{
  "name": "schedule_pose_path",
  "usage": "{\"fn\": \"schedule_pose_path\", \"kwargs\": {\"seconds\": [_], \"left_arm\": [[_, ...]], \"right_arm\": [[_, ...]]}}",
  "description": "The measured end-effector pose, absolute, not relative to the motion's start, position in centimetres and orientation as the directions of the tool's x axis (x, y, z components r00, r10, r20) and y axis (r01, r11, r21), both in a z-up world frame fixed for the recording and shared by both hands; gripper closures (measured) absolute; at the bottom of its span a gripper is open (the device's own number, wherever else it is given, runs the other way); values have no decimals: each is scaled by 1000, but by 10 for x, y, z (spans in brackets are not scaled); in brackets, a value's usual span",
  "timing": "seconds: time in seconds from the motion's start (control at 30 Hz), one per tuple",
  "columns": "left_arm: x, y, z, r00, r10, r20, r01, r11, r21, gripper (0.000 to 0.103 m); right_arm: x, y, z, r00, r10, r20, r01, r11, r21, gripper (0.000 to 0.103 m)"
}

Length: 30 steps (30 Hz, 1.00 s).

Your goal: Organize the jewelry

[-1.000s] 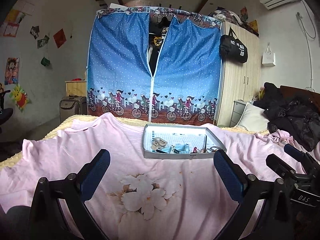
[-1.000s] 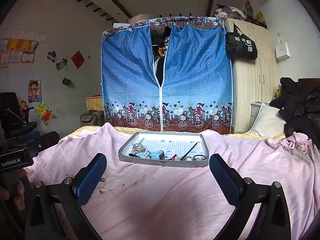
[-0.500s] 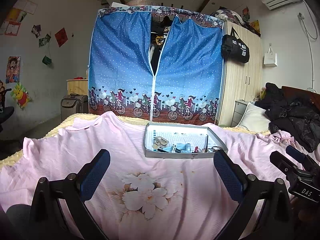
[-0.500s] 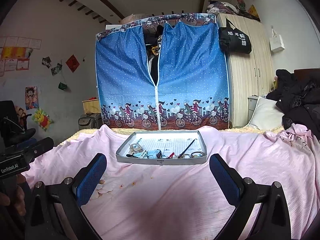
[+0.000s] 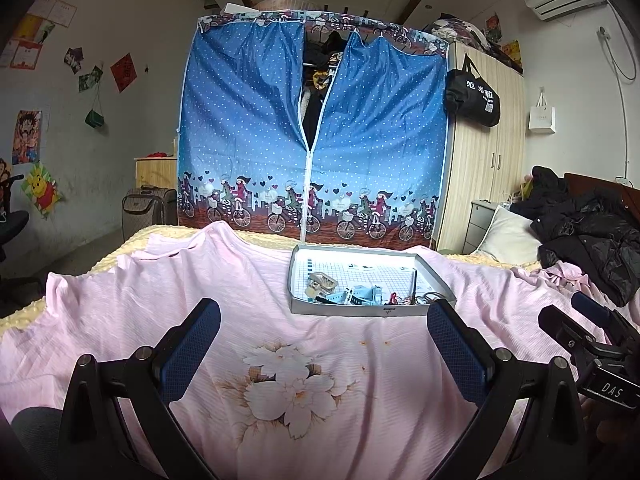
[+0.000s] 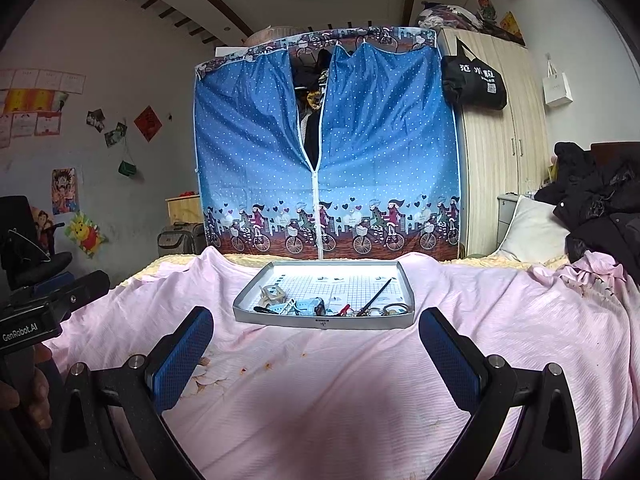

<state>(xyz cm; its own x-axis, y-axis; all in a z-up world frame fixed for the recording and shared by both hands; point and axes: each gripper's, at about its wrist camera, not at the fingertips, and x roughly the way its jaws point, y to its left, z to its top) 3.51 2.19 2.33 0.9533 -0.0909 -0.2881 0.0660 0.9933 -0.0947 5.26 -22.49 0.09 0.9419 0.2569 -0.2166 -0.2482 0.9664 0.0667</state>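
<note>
A shallow grey tray (image 6: 323, 322) is sitting on the pink bedspread (image 6: 360, 392) of a bed, and the jewelry (image 6: 320, 307) is lying inside it, bunched along the near edge: small clasps and bits at the left, rings at the right, and a thin dark stick (image 6: 378, 291) leaning across the gridded floor. The left tool (image 5: 324, 344) and the right tool (image 6: 316, 344) are both hovering low over the bedspread, short of the tray, each with its blue pads spread wide and gripping nothing. Judging by this, the pieces are lying mixed rather than sorted, yet the scene is fitting either an approach to pick a piece or a pause between placements. Any pick would be calling for a careful, narrow pinch, since the pieces are small and tangled close together.
</note>
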Motion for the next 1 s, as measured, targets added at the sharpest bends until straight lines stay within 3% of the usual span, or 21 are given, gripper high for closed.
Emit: {"fn": "schedule_pose_path", "kwargs": {"seconds": [1.0], "left_arm": [[35,23,22,952,-91,-291,66,993,-96,1]], "right_arm": [[54,-224,2,938,267,-222,-261,964,57,0]]}}
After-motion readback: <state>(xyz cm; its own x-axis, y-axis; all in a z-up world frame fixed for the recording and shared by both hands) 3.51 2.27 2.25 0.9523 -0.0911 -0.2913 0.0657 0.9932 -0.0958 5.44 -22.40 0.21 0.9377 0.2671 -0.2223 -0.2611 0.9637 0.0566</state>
